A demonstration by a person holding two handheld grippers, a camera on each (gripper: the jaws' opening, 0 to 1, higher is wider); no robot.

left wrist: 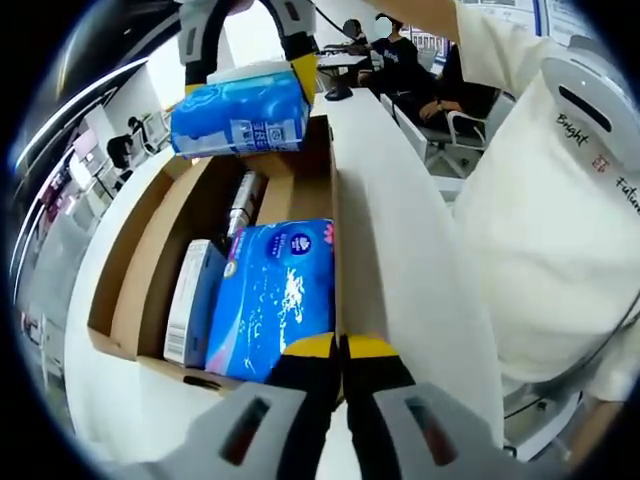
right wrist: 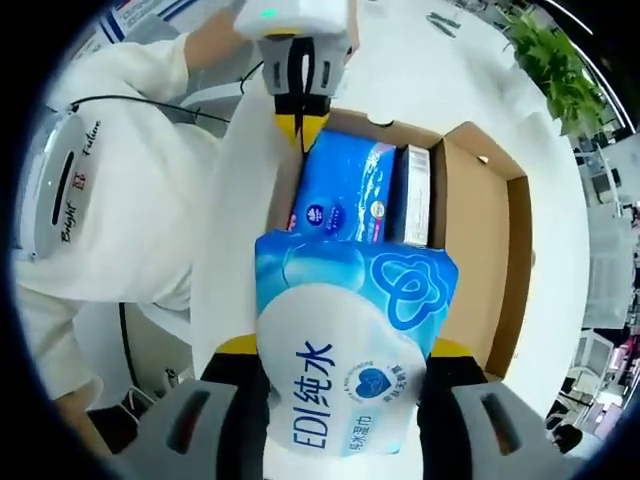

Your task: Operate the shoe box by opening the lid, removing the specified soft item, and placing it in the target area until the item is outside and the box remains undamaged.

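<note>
Box [left wrist: 300, 180] open already, lid [left wrist: 400, 250] folded out flat to one side. Right gripper [right wrist: 340, 400] clamped on the wet wipes pack [right wrist: 350, 350], light blue and white, squeezed between both jaws and lifted above the box mouth, so pretty much out. Same pack [left wrist: 240, 115] seen from the left gripper view hanging over the far end of the box. Left gripper [left wrist: 342, 352] pinched tight on the box wall at the lid edge, yellow tips together, probably there to pin the cardboard down so it doesn't ride up with the pack or tear. Same gripper [right wrist: 300, 120] visible from the other side at that wall. Left inside: a darker blue pack [left wrist: 275, 295], a white and blue carton [left wrist: 190, 300] beside it, a silvery tube [left wrist: 243, 205] further back. Next job looks like carrying the wipes off to the drop spot, wherever that is; can't tell from here.
</note>
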